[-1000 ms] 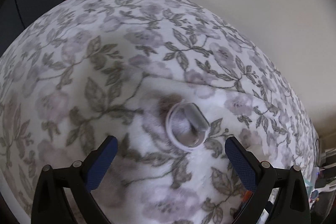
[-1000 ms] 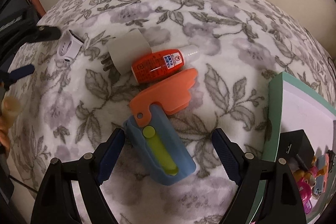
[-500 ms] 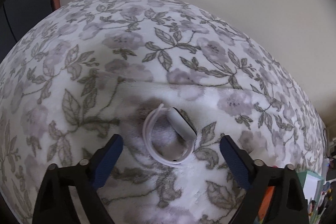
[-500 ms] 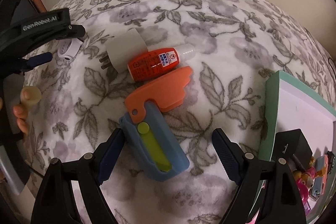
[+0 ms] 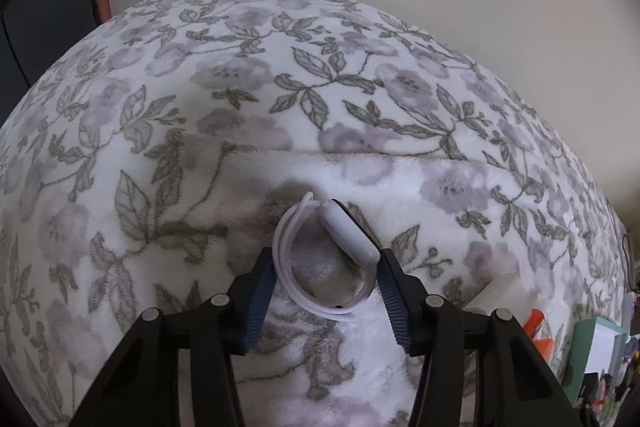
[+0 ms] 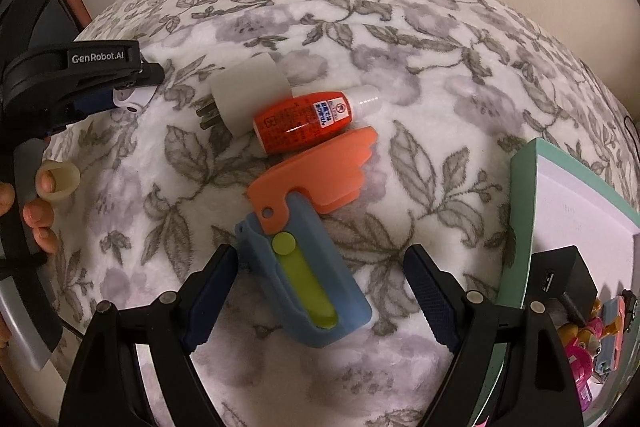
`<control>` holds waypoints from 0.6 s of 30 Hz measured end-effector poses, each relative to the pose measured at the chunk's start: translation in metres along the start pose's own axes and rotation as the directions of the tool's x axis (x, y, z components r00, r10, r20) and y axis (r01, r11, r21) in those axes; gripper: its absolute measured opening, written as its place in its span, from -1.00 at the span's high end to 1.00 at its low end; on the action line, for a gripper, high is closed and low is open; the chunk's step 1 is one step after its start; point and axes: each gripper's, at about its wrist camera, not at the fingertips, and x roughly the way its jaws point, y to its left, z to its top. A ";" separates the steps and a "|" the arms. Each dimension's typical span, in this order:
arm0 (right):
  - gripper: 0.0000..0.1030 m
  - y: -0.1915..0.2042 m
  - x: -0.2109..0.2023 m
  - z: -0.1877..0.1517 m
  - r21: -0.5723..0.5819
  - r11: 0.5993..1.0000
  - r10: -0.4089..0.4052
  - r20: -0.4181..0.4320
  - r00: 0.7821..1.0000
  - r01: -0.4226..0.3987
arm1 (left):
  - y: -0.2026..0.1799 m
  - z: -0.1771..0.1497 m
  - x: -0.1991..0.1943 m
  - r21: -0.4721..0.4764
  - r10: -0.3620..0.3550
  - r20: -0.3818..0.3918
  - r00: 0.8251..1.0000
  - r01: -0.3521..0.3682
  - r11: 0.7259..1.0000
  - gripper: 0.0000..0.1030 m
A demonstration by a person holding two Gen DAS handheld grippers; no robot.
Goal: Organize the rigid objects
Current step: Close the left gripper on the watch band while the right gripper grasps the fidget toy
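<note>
the left gripper [image 5: 326,281] has its blue pads against both sides of a white watch [image 5: 338,247], closed on it: one pad touches the band's loop, the other the end of the white body. the watch lies on its side on the floral blanket [image 5: 240,99], band curled into a ring. in the right wrist view the same gripper [image 6: 132,89] shows side-on, its black arm printed "GenRobot.AI" in white, with a bit of the watch [image 6: 128,99] poking out between the fingers. a hand [image 6: 38,199] grips its handle below, one fingertip in a pale cover.

the right gripper [image 6: 320,287] hangs with its jaws spread wide, touching nothing. between them, nearer the left pad, sits the blue holder [image 6: 316,291] with a lime slider; its near end lies in the gap. an orange comb-like piece [image 6: 316,175] is pinned to the holder's far end and fans away from it. just beyond that piece lies a red bottle [image 6: 304,121] on its side, white cap pointing away from the watch; its label carries small print and a round mark, too small to read. a grey plug [image 6: 244,95] touches the bottle on the watch side, prongs facing the watch.

right of the holder, well apart from it, a teal box [image 6: 516,227] holds a black adapter [image 6: 560,279] and pink toys [image 6: 592,339].
</note>
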 end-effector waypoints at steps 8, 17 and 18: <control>-0.65 0.005 0.001 0.000 -0.019 1.000 -0.007 0.017 1.000 0.008 | -0.004 -0.002 -0.002 0.048 0.027 -0.043 0.999 -0.025 0.999 -0.04; -0.05 0.011 -0.003 0.000 -0.040 0.999 -0.002 0.037 0.999 0.003 | -0.006 -0.007 -0.005 0.081 0.057 -0.074 0.996 -0.051 0.995 -0.04; -0.01 0.012 -0.003 -0.001 -0.044 0.999 -0.004 0.039 0.999 0.006 | -0.006 -0.008 -0.006 0.084 0.060 -0.077 0.995 -0.054 0.995 -0.04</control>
